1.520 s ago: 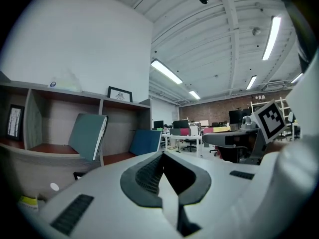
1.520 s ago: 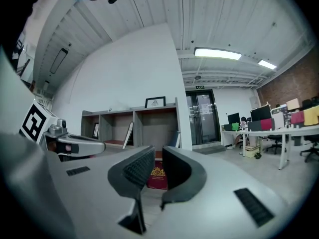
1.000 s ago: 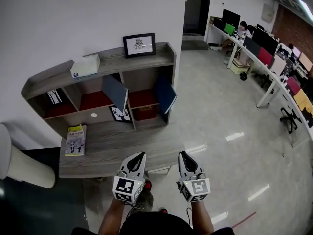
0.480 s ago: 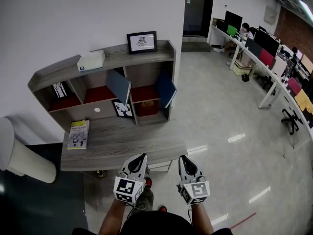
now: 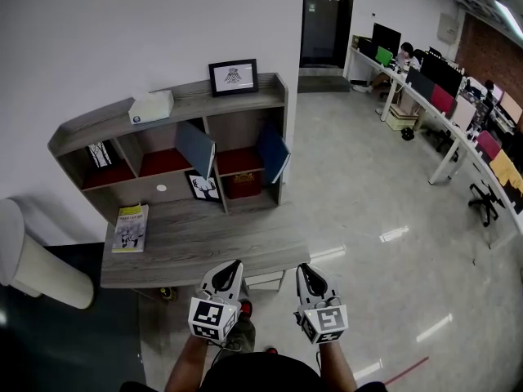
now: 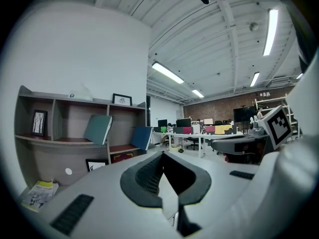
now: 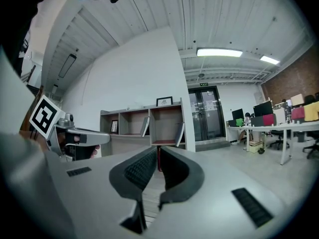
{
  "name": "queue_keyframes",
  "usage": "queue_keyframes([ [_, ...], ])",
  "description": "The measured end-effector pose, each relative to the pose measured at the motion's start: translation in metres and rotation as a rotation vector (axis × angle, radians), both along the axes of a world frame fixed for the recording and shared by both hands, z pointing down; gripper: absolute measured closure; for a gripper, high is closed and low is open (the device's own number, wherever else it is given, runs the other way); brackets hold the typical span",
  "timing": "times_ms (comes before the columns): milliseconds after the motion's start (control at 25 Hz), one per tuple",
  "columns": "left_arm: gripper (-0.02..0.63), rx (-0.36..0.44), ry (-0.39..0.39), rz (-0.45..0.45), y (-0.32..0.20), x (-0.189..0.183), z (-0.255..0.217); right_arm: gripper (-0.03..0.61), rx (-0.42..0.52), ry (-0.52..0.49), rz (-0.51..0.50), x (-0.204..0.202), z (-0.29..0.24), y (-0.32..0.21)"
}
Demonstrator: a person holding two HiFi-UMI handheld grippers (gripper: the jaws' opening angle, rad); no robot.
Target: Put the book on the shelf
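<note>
A yellow-and-white book [image 5: 131, 227] lies flat at the left of the grey wooden desk top [image 5: 212, 243], in front of the grey shelf unit [image 5: 245, 96]; the left gripper view also catches this book [image 6: 39, 193] at its lower left. A grey-blue book [image 5: 194, 149] and a blue book [image 5: 272, 155] lean in two shelf compartments. My left gripper [image 5: 235, 264] and right gripper [image 5: 302, 267] hover side by side at the desk's near edge, well short of the book. Both are shut and hold nothing, in the left gripper [image 6: 162, 153] view and the right gripper [image 7: 158, 148] view alike.
A framed picture [image 5: 232, 77] and a tissue box [image 5: 152, 106] stand on the shelf top. Small frames [image 5: 200, 186] and a red box [image 5: 245, 186] sit in lower compartments. A white cylinder [image 5: 33, 268] stands left; office desks with monitors [image 5: 441, 96] line the right.
The shelf and desk sit slightly further left in the head view, and both grippers a little lower. Both jaws stay shut and empty; the book has not moved.
</note>
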State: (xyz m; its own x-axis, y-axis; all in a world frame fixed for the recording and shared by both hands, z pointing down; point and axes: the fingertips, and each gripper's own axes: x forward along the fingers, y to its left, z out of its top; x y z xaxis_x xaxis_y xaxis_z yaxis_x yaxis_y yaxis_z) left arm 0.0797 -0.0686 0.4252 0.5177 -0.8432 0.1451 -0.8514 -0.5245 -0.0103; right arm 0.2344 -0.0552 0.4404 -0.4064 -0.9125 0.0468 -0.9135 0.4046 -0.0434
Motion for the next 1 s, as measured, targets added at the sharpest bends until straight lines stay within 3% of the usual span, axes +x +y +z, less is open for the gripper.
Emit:
queue_keyframes([
  [1000, 0.607, -0.002, 0.001, -0.005, -0.0028, -0.004, -0.0022, 0.534, -0.008, -0.004, -0.018, -0.0098, 0.0004, -0.0043],
])
